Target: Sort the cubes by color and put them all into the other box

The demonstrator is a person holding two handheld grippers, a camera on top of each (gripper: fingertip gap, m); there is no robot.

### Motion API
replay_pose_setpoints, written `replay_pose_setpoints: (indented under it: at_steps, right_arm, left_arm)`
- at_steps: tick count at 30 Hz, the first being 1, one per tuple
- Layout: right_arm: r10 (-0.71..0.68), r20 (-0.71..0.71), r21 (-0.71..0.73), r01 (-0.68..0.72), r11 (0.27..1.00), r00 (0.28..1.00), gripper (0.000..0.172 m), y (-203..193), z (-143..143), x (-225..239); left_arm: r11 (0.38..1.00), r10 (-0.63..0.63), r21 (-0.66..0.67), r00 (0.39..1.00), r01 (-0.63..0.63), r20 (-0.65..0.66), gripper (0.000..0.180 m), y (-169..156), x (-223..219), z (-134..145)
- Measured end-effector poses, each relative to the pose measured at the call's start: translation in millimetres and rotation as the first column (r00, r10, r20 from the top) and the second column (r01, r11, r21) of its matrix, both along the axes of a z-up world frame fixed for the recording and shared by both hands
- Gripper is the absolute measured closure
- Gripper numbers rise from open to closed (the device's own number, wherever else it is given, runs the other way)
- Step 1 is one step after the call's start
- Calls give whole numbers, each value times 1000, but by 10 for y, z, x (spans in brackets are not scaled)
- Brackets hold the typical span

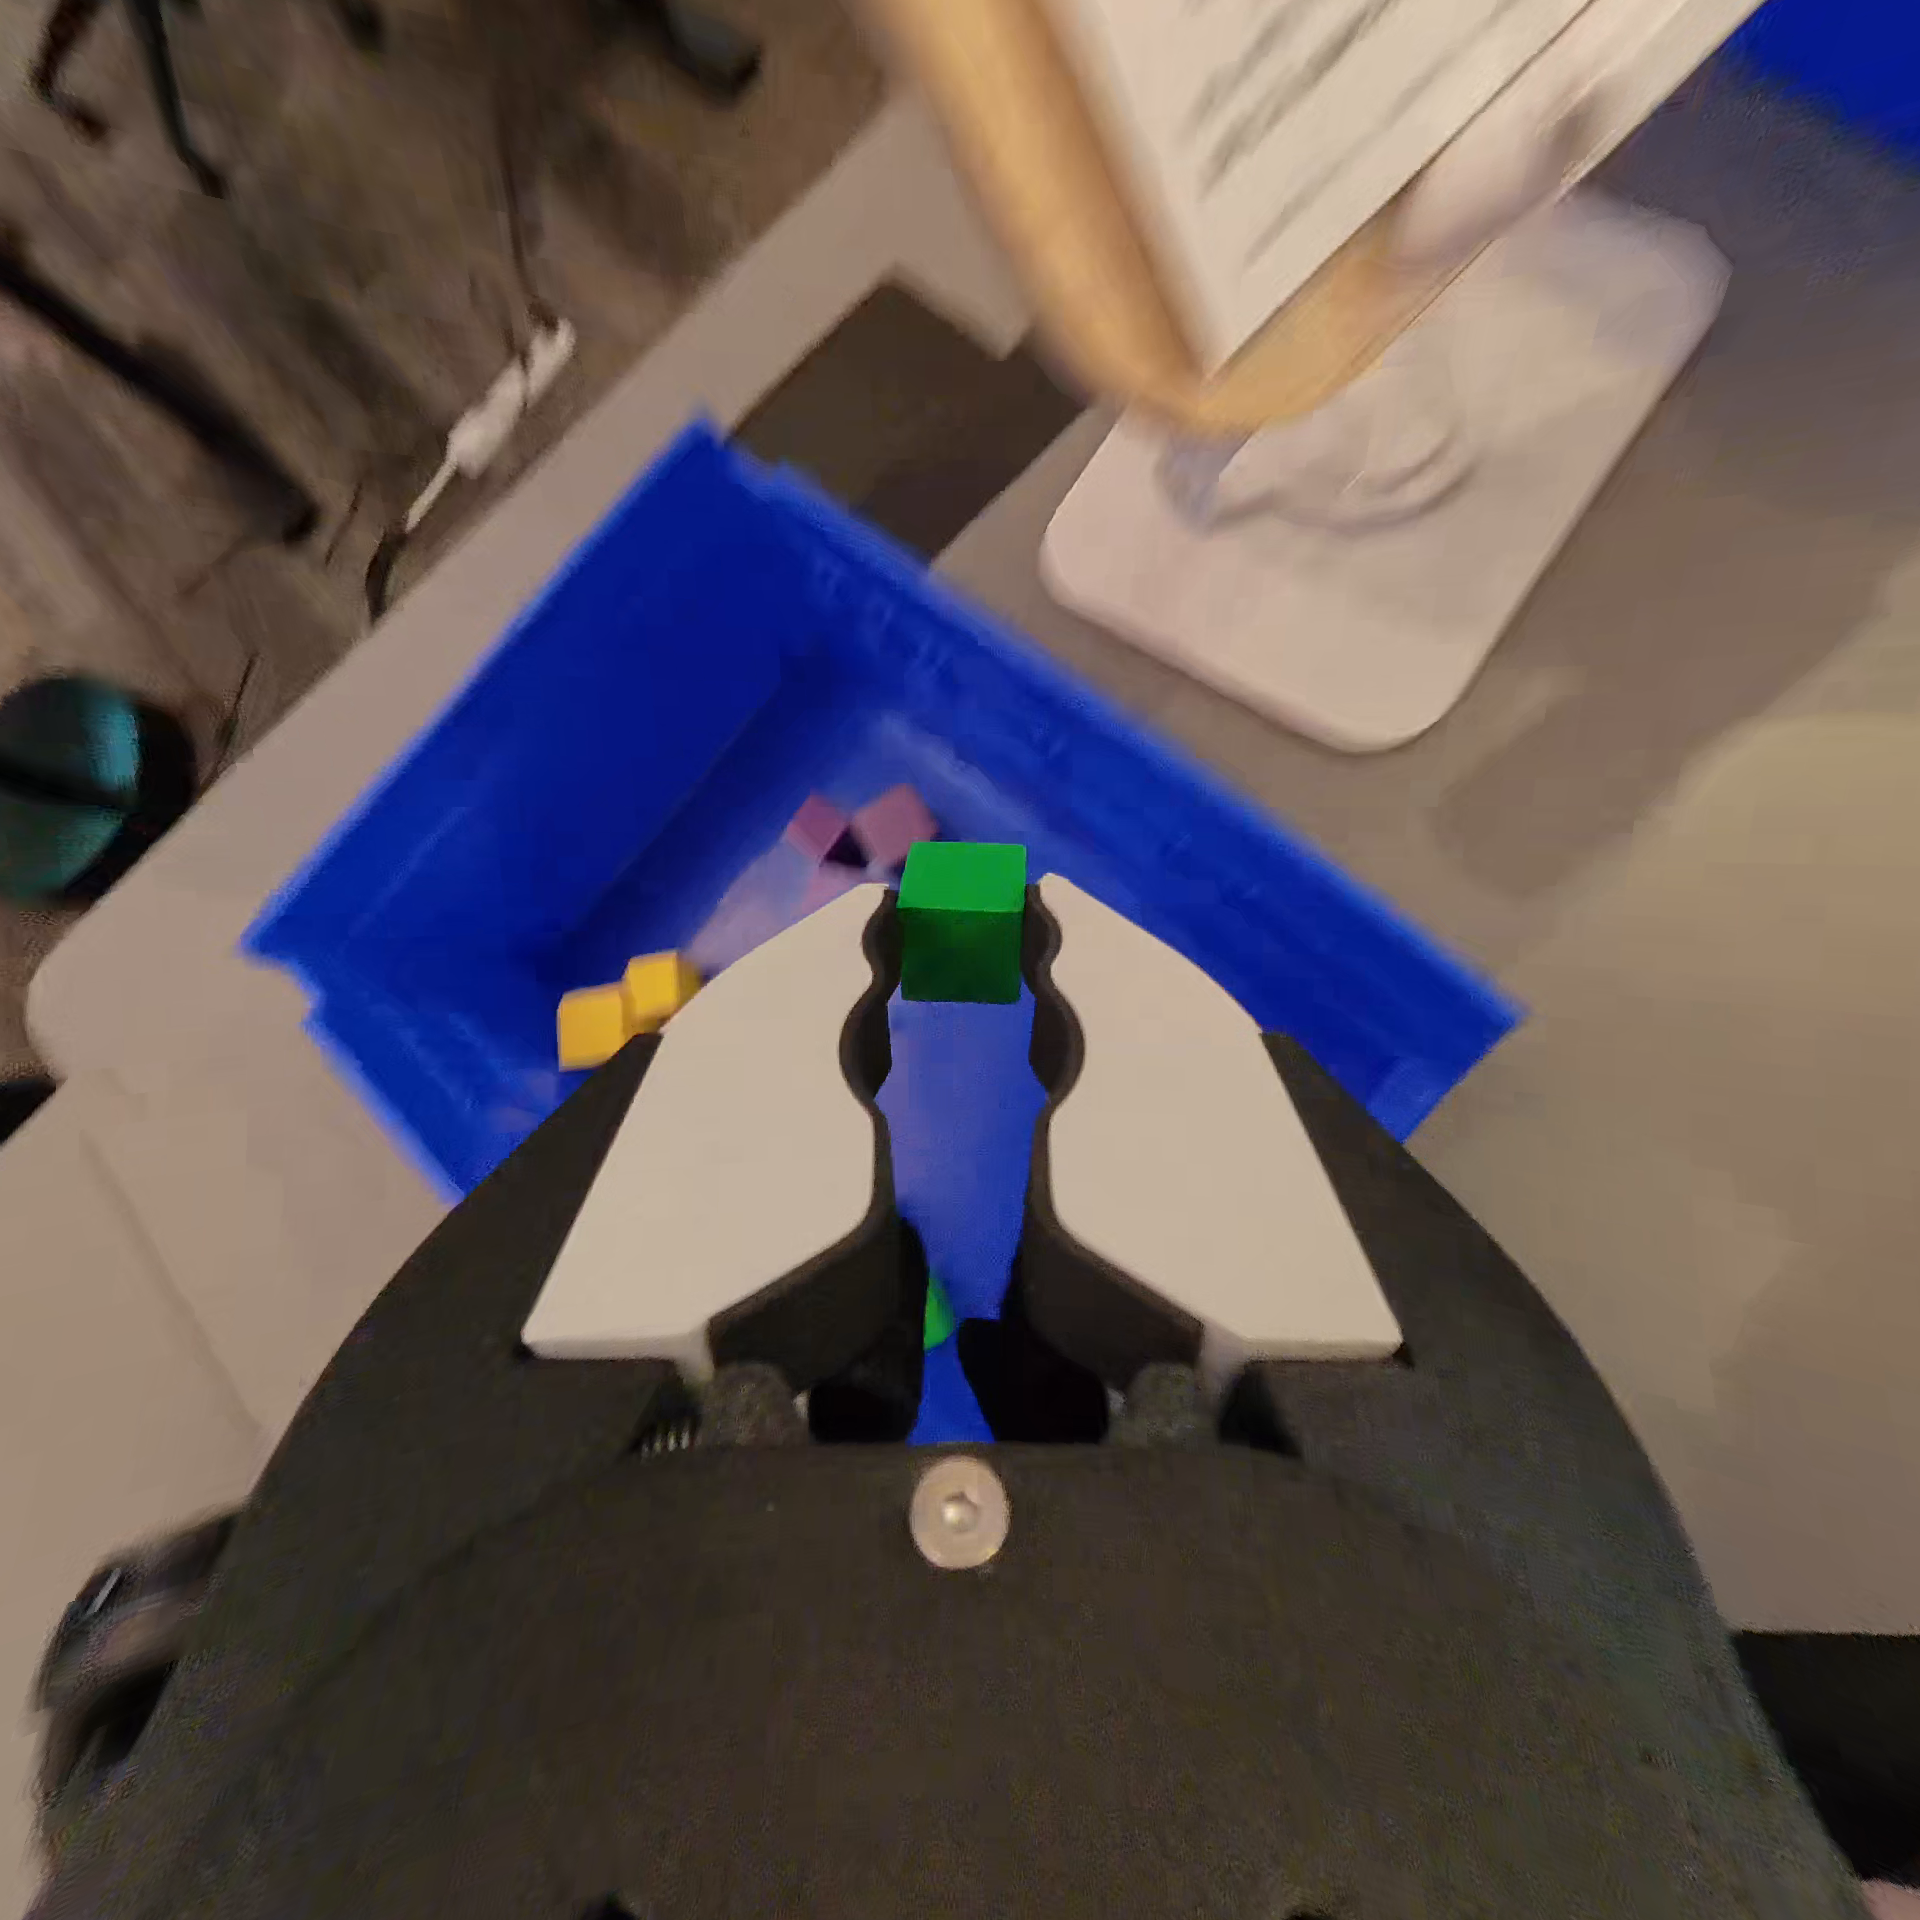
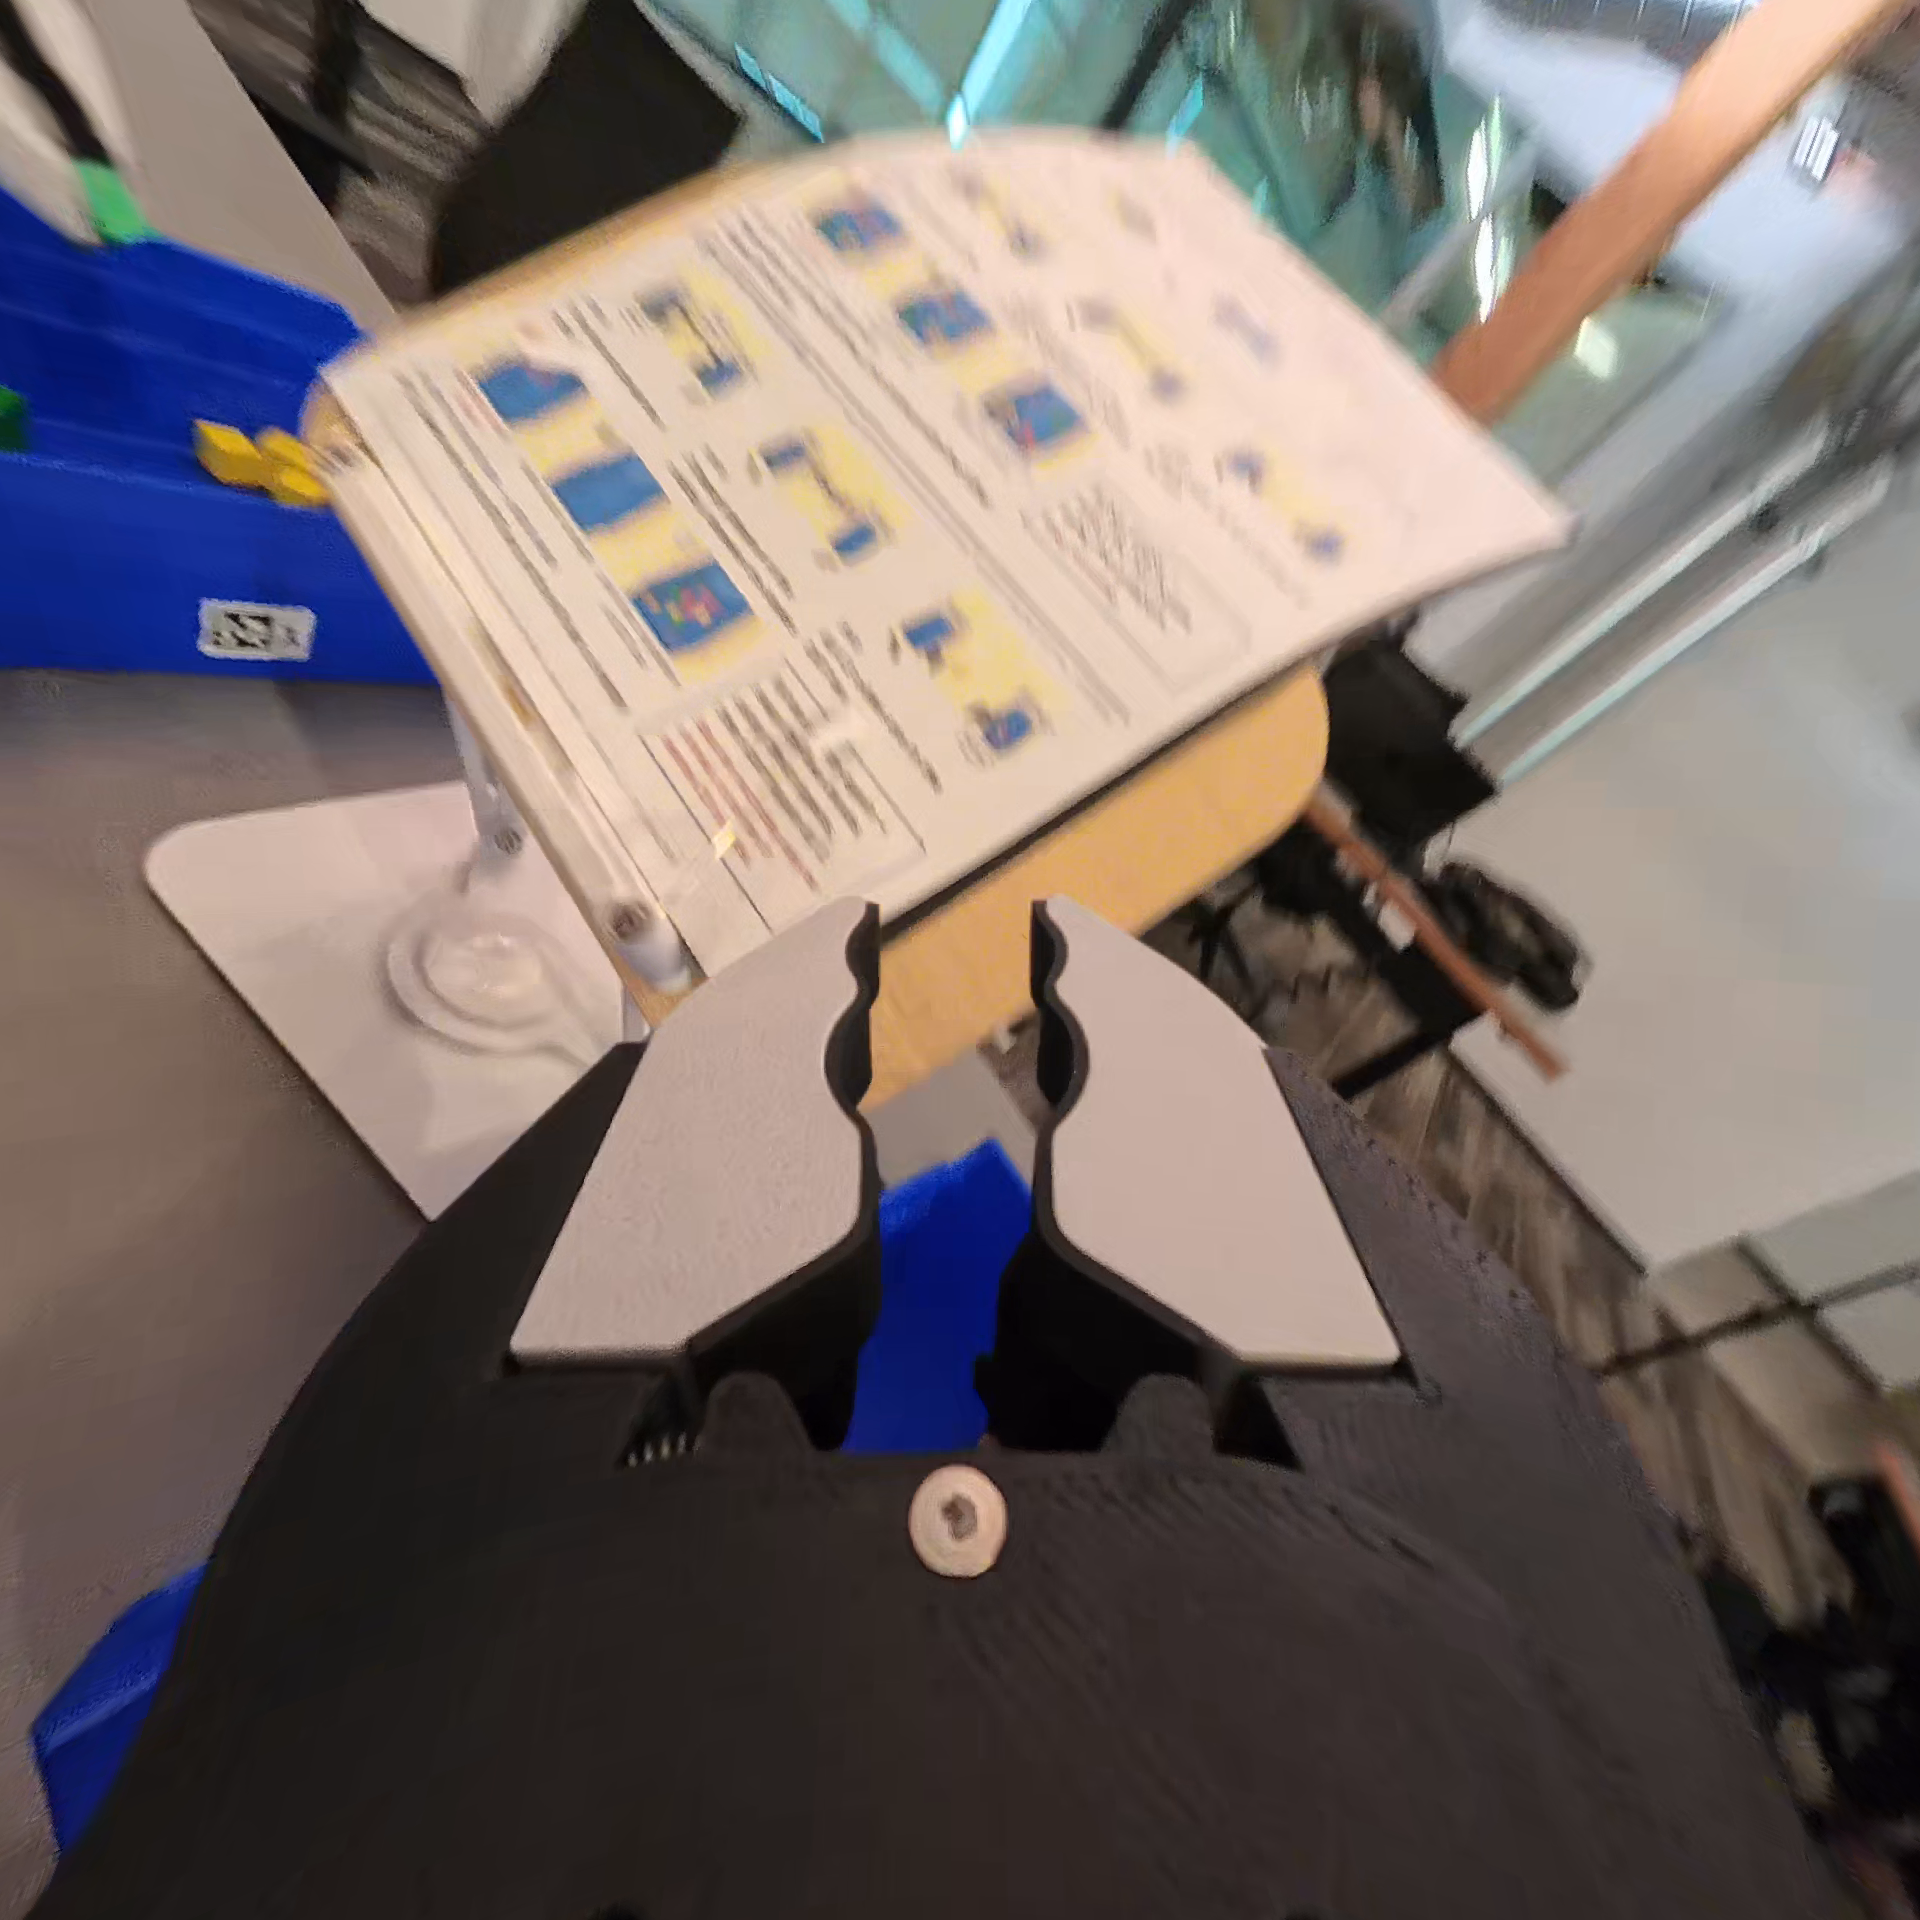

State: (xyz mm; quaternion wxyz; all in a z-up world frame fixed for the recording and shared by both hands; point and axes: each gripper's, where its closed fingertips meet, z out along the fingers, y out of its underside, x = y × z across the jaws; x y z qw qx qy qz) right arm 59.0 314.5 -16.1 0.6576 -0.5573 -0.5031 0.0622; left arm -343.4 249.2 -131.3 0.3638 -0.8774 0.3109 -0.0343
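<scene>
Left to right in the left wrist view: yellow cubes (image 1: 621,1006) at lower left of the blue bin (image 1: 644,665), purple cubes (image 1: 862,836) mid-frame, then the left gripper (image 1: 961,914) clamped on a green cube (image 1: 961,925) at centre. It looks light, stiff and smooth, so flat opposite faces seem the best hold. The right gripper (image 2: 954,940) has its jaws apart, holding nothing.

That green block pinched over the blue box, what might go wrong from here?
1. The left gripper holds the small green wooden cube only at the very tips of its fingers, so it might slip out early.
2. Dropped carelessly, it could land among the yellow cubes or pale purple cubes in the blue plastic box, mixing colours.
3. The views are motion-blurred, so aiming may suffer.
</scene>
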Motion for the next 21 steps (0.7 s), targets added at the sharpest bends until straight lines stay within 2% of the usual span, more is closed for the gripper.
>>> replay_pose_setpoints:
  at_steps: [3, 7, 12, 16, 21]
  right_arm:
    - [123, 21, 138, -125, 983, 992, 142, -375, 199, -244]
    - [244, 62, 259, -252, 933, 968, 139, -797, 279, -621]
    - [320, 176, 355, -364, 861, 931, 135, -1163, 82, -1109]
    - [362, 213, 404, -420, 813, 907, 132, -1359, -47, -1353]
    - [404, 222, 426, -461, 779, 887, 130, -1508, -112, -1481]
  left_arm:
    - [984, -154, 119, 968, 132, 197, 158, -71, 486, 412]
    - [930, -356, 219, 872, 295, 337, 158, -207, 1158, 731]
    - [836, -546, 288, 657, 468, 519, 158, -416, 1987, 916]
    - [770, -604, 320, 467, 552, 646, 158, -601, 2407, 1005]
    - [708, -624, 327, 338, 626, 705, 158, -755, 2661, 982]
